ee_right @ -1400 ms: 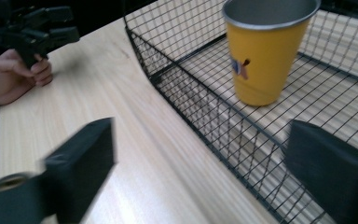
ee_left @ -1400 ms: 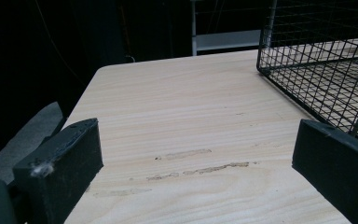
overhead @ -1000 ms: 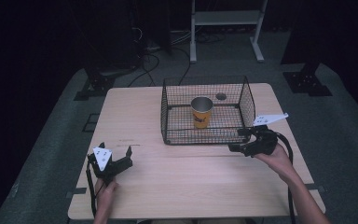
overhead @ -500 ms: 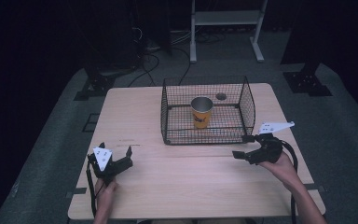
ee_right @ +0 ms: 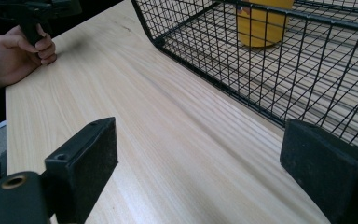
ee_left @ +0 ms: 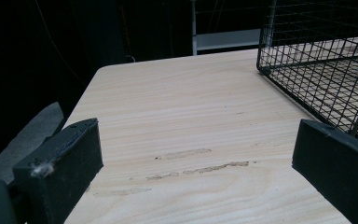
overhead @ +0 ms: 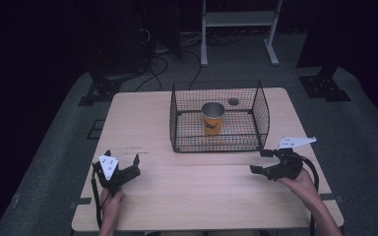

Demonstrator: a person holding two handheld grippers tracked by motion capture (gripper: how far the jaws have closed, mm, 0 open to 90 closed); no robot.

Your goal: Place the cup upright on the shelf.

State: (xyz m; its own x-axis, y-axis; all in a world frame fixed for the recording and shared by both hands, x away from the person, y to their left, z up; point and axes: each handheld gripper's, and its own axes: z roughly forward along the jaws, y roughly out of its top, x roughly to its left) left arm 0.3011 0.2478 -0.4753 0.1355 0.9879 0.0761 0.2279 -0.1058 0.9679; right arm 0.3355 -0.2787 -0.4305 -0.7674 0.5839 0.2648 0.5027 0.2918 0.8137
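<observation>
A pale wooden surface carries a black wire basket toward its far side, a little right of centre. Inside the basket an orange-yellow cup with a metallic rim stands upright, near the basket's middle. A small round hole in the surface shows through the mesh at about 1 o'clock from the cup.

The left gripper rests near the front left of the surface, at about 7 o'clock from the basket and well apart from it, held by the left hand. Its fingers are spread wide with bare wood between them; in the left gripper view the basket's corner sits at 2 o'clock.

The right gripper lies just off the basket's near right corner, at about 5 o'clock from it, held by the right hand. Its fingers are also spread, pinching nothing. In the right gripper view the basket's wall runs across the upper right, the cup behind it at 1 o'clock.
</observation>
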